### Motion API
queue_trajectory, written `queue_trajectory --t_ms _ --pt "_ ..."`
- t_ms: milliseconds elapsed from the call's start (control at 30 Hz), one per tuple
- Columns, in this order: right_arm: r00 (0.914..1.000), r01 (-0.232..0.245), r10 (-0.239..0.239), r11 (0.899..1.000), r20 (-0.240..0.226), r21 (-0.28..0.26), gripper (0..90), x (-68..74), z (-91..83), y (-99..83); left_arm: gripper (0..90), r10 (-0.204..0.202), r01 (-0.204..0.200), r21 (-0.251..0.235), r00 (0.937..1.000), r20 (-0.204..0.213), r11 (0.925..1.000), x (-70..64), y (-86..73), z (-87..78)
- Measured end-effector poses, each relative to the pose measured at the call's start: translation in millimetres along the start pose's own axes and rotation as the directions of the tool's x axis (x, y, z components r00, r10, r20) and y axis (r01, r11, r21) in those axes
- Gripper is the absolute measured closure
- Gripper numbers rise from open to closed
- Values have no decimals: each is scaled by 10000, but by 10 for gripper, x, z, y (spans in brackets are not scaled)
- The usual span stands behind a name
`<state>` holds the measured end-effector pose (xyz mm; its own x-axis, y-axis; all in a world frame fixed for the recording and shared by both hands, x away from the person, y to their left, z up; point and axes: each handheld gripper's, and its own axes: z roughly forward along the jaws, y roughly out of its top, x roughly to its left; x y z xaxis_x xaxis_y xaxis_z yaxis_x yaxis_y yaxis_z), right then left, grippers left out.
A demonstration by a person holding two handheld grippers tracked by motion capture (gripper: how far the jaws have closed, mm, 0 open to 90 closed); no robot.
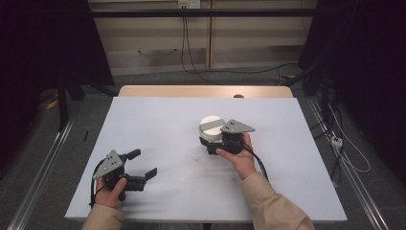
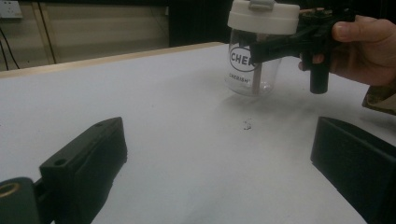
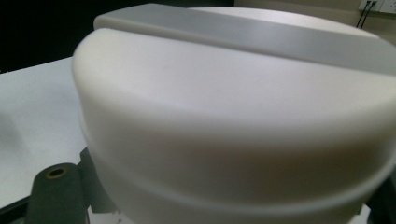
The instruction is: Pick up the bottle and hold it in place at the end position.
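Clear jar (image 1: 211,130) with a cream lid (image 1: 211,123) stands upright on the white table (image 1: 158,120), a bit right of the table's middle. From the left gripper view the jar (image 2: 252,70) has clear walls with dark lettering, lid (image 2: 264,16) seated on top, grey bar across the lid.

Right gripper (image 1: 215,142) is at the jar, on its near-right side, held by the right hand (image 1: 238,155). In the left gripper view its black jaws (image 2: 275,46) sit across the jar body just under the lid, one on each side, clamped on the jar. Right gripper view: lid (image 3: 233,107) looms very close, one black jaw tip (image 3: 56,196) low beside it, touching or nearly so.

Left gripper (image 1: 145,165) is well apart from the jar, toward the near-left corner of the table, held by the left hand (image 1: 111,191). Jaws spread wide, nothing between them, pointed roughly toward the jar. Its own view shows both jaws far apart with bare table between.

Small dark speck (image 1: 197,157) on the table, just near-left of the jar, between the jar and the left gripper.

Tan sleeves on both forearms.
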<state>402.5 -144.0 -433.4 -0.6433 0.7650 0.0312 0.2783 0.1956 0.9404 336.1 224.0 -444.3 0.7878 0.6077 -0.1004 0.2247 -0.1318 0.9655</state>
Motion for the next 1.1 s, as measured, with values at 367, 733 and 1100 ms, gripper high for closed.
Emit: queue_trajectory --t_ms 367,733,1100 --pt "10000 -15 15 10000 83 29 182 -30 71 2 32 -22 22 7 10000 -21 10000 0 -1 0" --pt "9997 -72 71 10000 235 48 182 -97 117 11 32 -42 42 3 10000 -28 10000 -1 -1 1" --pt "9996 -114 114 9999 267 7 182 -124 200 34 32 -29 29 7 10000 -33 10000 5 -3 -1"
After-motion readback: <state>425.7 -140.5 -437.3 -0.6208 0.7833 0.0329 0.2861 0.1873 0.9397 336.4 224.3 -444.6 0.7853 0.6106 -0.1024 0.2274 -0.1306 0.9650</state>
